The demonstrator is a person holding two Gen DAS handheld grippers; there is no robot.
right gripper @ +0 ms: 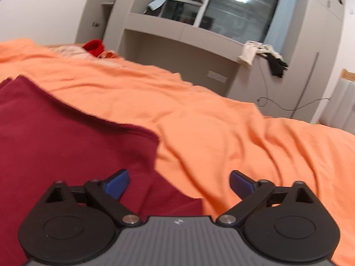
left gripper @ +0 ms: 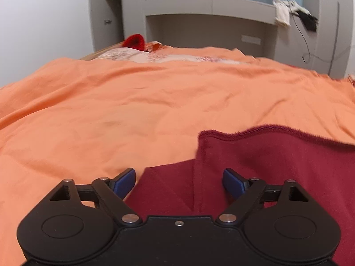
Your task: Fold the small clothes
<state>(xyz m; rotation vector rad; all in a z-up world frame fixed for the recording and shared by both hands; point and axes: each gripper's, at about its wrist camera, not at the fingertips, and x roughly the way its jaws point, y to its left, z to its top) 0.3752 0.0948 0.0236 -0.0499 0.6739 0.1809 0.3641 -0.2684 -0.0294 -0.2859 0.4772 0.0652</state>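
A dark red garment [left gripper: 277, 166] lies on the orange bedsheet [left gripper: 133, 99], partly folded, with a hemmed flap lying over a lower layer. My left gripper [left gripper: 178, 182] is open and empty, hovering over the garment's left edge. In the right wrist view the same garment [right gripper: 66, 137] fills the left side. My right gripper [right gripper: 178, 184] is open and empty, above the garment's right corner, with its right finger over the bedsheet [right gripper: 244, 133].
A red knitted item [left gripper: 135, 41] and a patterned pillow [left gripper: 124, 55] lie at the bed's far end. Grey shelving [left gripper: 199, 6] stands behind, with cloths [left gripper: 283, 13] hanging on its ledge and a cable [right gripper: 288, 106] by the wall.
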